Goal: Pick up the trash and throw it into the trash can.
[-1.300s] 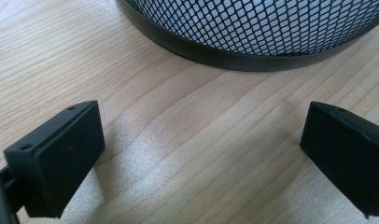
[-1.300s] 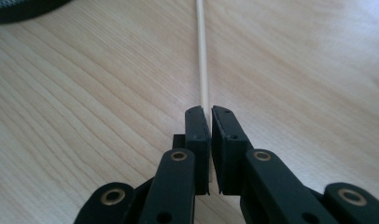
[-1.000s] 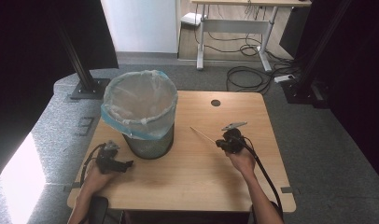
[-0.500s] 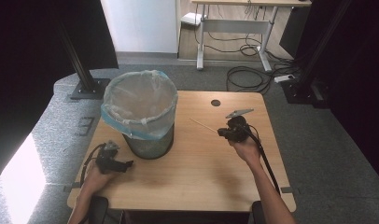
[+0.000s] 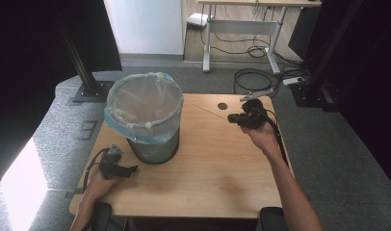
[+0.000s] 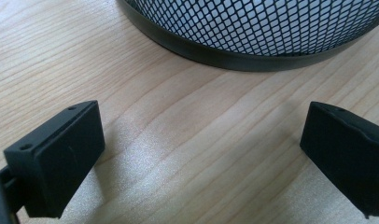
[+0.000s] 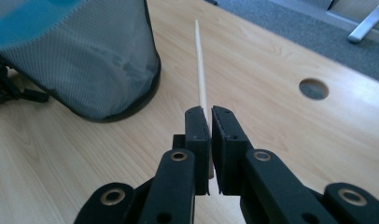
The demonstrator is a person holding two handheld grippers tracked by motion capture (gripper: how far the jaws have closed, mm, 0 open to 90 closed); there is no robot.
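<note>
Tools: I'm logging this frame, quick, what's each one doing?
Left tool: open, holding nothing.
Right tool: closed on the wooden stick.

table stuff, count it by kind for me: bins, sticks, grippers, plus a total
mesh bin with its liner bag: 1
thin wooden stick, clamped in the right gripper: 1
grippers: 2, left gripper open near the bin, right gripper shut on the stick
total: 4
</note>
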